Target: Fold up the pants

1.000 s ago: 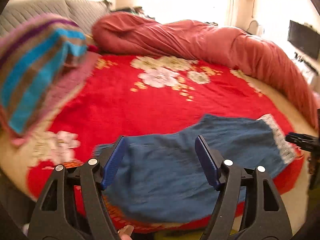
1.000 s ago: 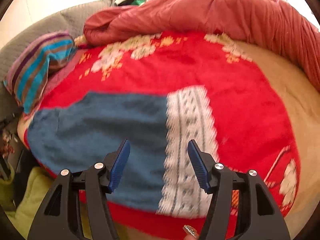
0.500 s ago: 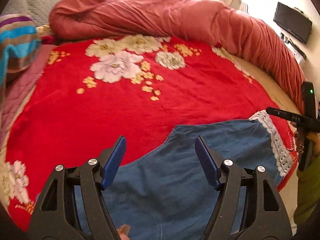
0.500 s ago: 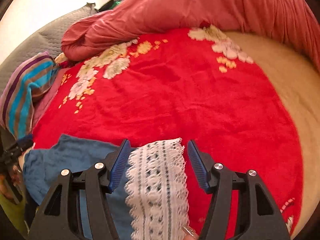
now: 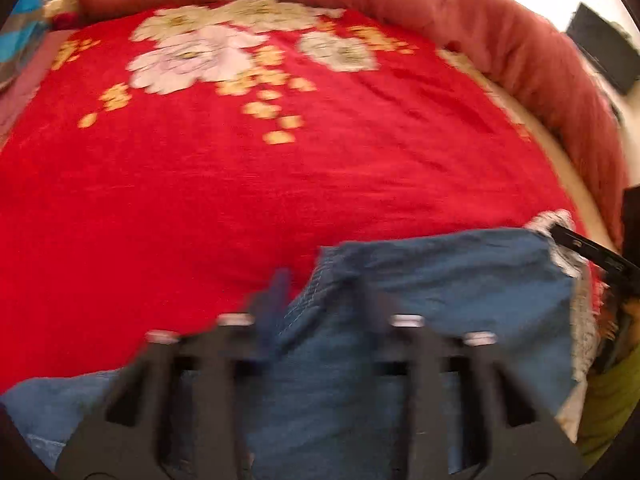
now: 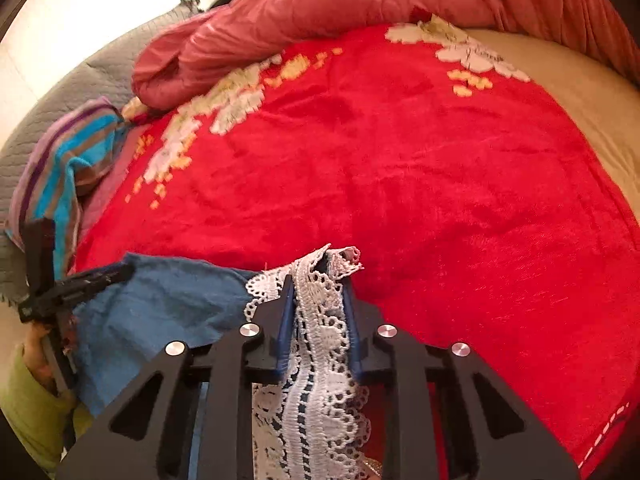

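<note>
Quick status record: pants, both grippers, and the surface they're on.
pants: blue, white lace trim at one end, lying on the bedspread
right gripper: jaws just closed; pads pinch the lace trim
left gripper: blurred; jaws just closed at the other end, over a blue fabric edge
surface: red floral bedspread
fold: not yet made

Blue pants (image 5: 460, 280) with a white lace hem (image 6: 320, 320) lie rumpled on the red floral bed cover; the lace sits bunched between the right tongs (image 6: 318, 280), the blue cloth under the left tongs (image 5: 320, 292).
</note>
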Motion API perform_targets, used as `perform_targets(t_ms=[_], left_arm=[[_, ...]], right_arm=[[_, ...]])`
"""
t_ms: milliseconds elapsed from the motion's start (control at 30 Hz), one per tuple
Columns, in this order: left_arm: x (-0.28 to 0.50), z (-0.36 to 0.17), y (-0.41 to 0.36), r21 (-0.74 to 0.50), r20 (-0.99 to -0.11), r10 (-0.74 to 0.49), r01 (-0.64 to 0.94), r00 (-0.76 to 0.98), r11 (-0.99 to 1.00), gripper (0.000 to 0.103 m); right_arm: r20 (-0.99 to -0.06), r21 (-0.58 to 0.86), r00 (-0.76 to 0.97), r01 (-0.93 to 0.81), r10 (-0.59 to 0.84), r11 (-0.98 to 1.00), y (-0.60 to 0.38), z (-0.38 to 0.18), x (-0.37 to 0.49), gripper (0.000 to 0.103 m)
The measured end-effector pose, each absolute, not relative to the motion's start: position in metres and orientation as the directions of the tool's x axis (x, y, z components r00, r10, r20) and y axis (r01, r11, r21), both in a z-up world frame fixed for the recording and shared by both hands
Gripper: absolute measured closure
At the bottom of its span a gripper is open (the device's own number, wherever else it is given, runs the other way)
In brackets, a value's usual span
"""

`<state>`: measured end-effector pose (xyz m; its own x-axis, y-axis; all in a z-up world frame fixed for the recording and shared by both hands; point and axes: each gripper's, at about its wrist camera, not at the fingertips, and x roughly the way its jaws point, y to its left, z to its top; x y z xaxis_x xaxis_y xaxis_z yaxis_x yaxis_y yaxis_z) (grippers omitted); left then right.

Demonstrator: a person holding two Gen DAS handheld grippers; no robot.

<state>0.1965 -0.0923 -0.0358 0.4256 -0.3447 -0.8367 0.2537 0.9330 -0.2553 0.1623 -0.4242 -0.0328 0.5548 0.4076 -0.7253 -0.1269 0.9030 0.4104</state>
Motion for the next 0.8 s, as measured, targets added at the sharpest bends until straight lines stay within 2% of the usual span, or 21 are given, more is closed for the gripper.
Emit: perform_targets(t_ms=[167,367,533,567,600,667,800], left_arm=[[0.186,-0.007,-0.107,-0.114,-0.798,-0.263,0.292,0.542,0.950,0.101],[0.200,-0.030,-0.105,-0.098,-0.821,-0.230,0.269,0.523,0.958,0.100],[0.204,-0.044,-0.090,-0.139,-0.816,-0.251,0.245,0.521,0.960,0.089],[0.203,-0.042,-0.088,-0.140,-0.813,-0.249,0.238,0.526,0.961,0.081],[0.201,-0.038,-0.083,-0.151,-0.809,-0.251,0.224,0.532,0.963,0.075],[0.196,-0.029,-0.073,-0.164,-0.801,-0.246,0.195,0.545,0.967,0.072],[0.166,-0.003,-0.039,-0.108,-0.777,-0.151,0.107,0.612,0.988,0.046]], right_arm=[[-0.665,0.416,0.627,-0.140,0.406,0.898,-0.428,-0.017,0.162,0.085],[-0.744,0.355,0.579,-0.082,0.334,0.931,-0.422,-0.044,0.181,0.085],[-0.763,0.304,0.581,-0.066,0.284,0.950,-0.419,-0.045,0.182,0.076],[-0.763,0.294,0.585,-0.065,0.275,0.954,-0.419,-0.044,0.181,0.073],[-0.763,0.279,0.593,-0.059,0.258,0.959,-0.419,-0.041,0.179,0.065],[-0.750,0.243,0.625,-0.044,0.217,0.969,-0.422,-0.030,0.169,0.056],[-0.709,0.208,0.683,-0.036,0.175,0.978,-0.427,-0.008,0.136,0.051]])
